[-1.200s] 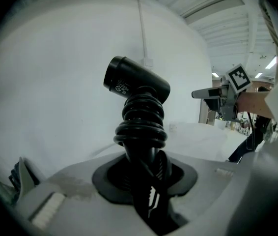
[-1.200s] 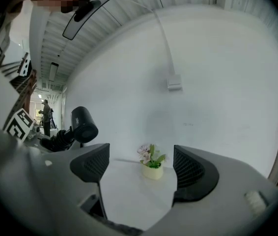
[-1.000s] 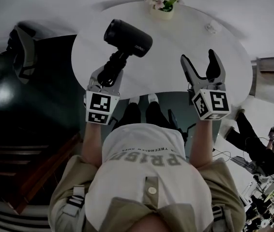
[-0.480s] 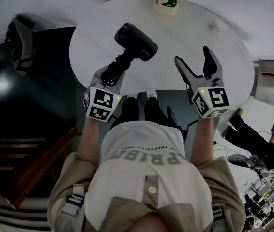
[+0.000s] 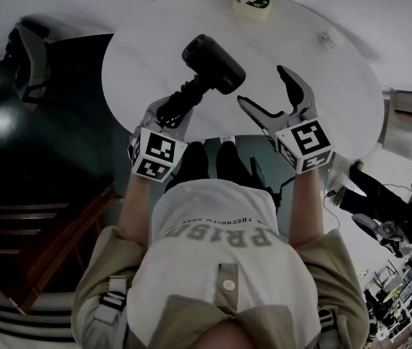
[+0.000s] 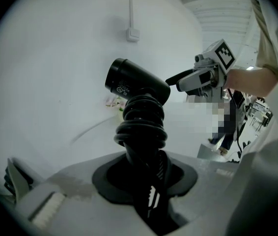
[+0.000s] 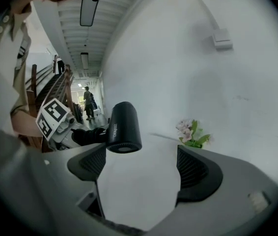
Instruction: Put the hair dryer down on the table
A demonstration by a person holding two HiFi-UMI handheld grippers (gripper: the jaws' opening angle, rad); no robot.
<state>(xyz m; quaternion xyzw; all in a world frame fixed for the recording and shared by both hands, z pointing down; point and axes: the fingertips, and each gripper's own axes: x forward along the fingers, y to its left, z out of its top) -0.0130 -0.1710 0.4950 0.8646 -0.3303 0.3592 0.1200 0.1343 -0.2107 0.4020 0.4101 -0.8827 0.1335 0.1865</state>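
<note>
Currently aloft: hair dryer (image 5: 213, 64) over the near part of the round white surface (image 5: 140, 42), cord coiled round its handle. Left tool (image 5: 169, 111) clamped on that corded handle. Step in hand, as I judge it: lowering, set-down not yet made. Next move calls for an easy descent until the body rests, then release. Right tool (image 5: 262, 86) just beside, jaws just been opening, wide apart, nothing between them. Left gripper view alone shows the coils seated in the jaws; right gripper view shows the barrel's end face; head view places everything
</note>
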